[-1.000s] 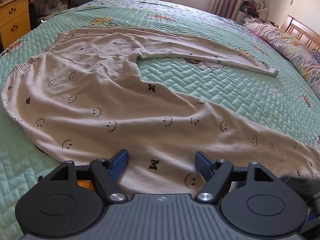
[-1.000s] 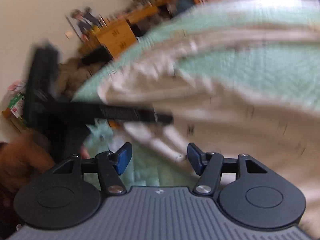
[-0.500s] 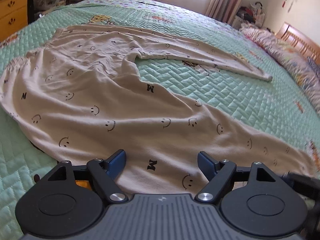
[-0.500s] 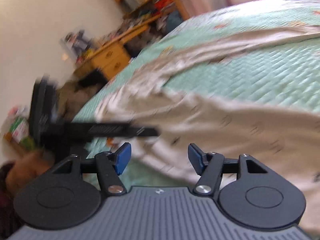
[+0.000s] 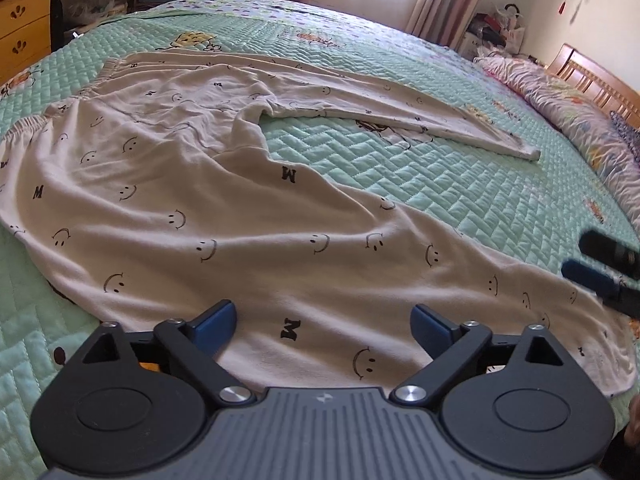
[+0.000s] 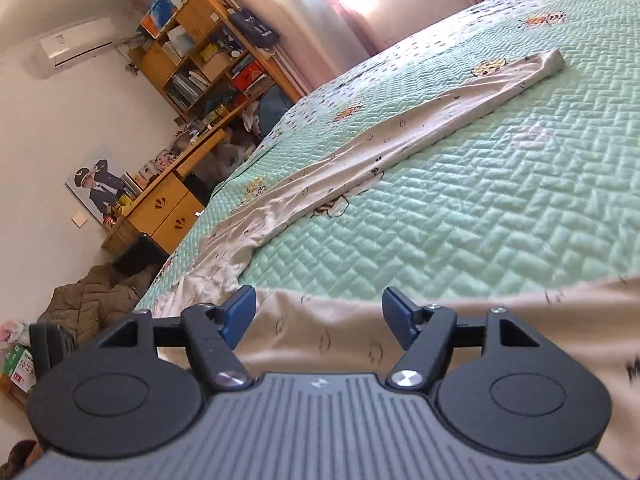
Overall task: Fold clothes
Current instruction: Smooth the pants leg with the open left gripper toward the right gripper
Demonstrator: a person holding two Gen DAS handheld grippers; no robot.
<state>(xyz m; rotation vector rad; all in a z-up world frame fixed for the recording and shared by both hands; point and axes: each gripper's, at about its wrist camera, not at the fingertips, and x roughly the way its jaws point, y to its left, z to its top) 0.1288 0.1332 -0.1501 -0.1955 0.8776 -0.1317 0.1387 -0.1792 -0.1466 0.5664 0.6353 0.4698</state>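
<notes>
1. the pyjama trousers (image 5: 192, 184), cream with smiley faces and "m" marks, lie spread on the green quilted bedspread (image 5: 440, 184). they fill the left and centre of the left wrist view, with the waistband at the upper left of the frame.
2. one trouser leg (image 5: 400, 114) runs out to the upper right of that frame; the other trouser leg (image 5: 440, 272) sweeps across the lower right, close in front of the tongs.
3. the left gripper (image 5: 322, 320) hangs over the near leg with its jaws wide apart and nothing between them.
4. the right gripper (image 6: 318, 312) is likewise spread wide and empty, low by the near leg's fabric (image 6: 360, 332). in the left wrist view it shows at the right edge (image 5: 596, 264).
5. judged from this, folding has not begun: the step in hand is reaching for a hold on the near leg.
6. the next move probably calls for both tongs to pinch the near leg's edge, then carry it over onto the far leg so the two line up.
</notes>
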